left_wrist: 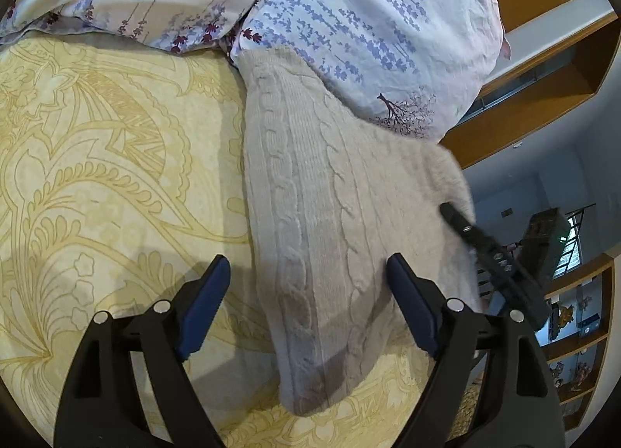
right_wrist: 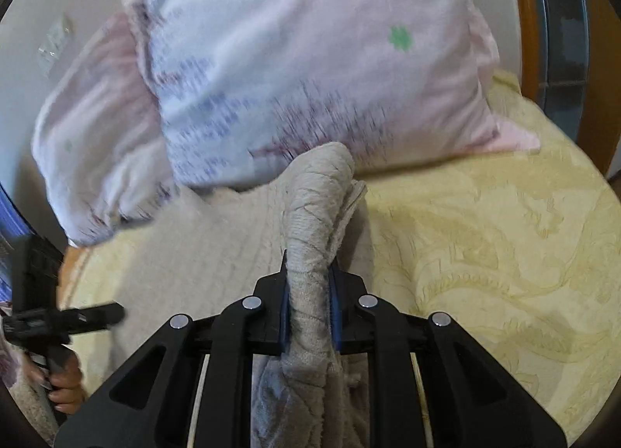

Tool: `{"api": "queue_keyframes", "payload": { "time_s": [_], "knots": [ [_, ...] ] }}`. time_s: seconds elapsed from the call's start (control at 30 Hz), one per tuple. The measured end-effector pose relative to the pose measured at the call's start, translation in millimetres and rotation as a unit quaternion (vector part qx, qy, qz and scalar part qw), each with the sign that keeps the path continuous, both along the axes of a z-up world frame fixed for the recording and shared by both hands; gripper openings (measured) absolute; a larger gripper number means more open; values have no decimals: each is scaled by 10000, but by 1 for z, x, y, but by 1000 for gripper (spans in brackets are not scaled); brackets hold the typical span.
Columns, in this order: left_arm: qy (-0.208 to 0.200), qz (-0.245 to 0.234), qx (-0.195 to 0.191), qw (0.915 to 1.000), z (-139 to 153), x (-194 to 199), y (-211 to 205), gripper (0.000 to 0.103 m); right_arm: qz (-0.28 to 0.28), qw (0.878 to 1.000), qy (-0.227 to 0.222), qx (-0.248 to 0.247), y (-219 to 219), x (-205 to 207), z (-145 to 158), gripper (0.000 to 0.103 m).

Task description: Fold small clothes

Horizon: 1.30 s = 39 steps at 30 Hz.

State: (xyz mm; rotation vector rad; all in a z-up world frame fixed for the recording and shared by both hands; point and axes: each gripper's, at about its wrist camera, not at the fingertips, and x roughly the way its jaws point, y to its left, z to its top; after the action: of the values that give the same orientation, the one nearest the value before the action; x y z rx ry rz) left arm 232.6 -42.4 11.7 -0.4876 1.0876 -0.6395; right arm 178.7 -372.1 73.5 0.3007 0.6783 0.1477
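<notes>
A pale grey cable-knit sweater (left_wrist: pixel 310 192) lies on the yellow patterned bedspread (left_wrist: pixel 97 176), its far end against the floral pillows. My left gripper (left_wrist: pixel 310 273) is open, its blue-padded fingers (left_wrist: pixel 205 304) straddling the sweater's near part without pressing it. My right gripper (right_wrist: pixel 310 285) is shut on a bunched fold of the sweater (right_wrist: pixel 314 215), lifted off the bed. In the left wrist view the right gripper (left_wrist: pixel 462 225) shows at the sweater's right edge. In the right wrist view the left gripper (right_wrist: pixel 93 314) sits at the left, held by a hand (right_wrist: pixel 64 386).
Floral pillows (left_wrist: pixel 349 21) (right_wrist: pixel 291 60) lie at the bed's head. A wooden bed frame (right_wrist: pixel 524 21) borders the right side, and wooden shelves (left_wrist: pixel 574 331) with small items stand beyond the bed. The bedspread (right_wrist: pixel 485 254) stretches to the right of the sweater.
</notes>
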Motion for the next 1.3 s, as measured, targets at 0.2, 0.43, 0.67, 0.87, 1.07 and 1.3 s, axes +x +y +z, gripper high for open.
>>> {"api": "queue_keyframes", "payload": {
  "time_s": [0.2, 0.43, 0.67, 0.87, 1.07, 1.3],
  "knots": [
    [82, -101, 8, 9999, -6, -8, -3, 81, -116, 9983, 575, 50, -11, 21, -27, 19],
    [151, -119, -49, 9998, -8, -24, 4, 81, -179, 9964, 465, 688, -38, -17, -13, 55],
    [171, -178, -55, 9997, -11, -43, 10, 68, 133, 9887, 649, 1346, -46, -66, -26, 54],
    [275, -280, -110, 9992, -17, -52, 10, 41, 346, 9881, 680, 1332, -26, -78, -35, 42],
    [98, -493, -87, 9987, -13, -60, 8, 15, 224, 9904, 192, 1348, -32, -88, -18, 10],
    [65, -626, -123, 9979, -17, -74, 7, 14, -158, 9948, 574, 832, -37, -86, -36, 9]
  ]
}}
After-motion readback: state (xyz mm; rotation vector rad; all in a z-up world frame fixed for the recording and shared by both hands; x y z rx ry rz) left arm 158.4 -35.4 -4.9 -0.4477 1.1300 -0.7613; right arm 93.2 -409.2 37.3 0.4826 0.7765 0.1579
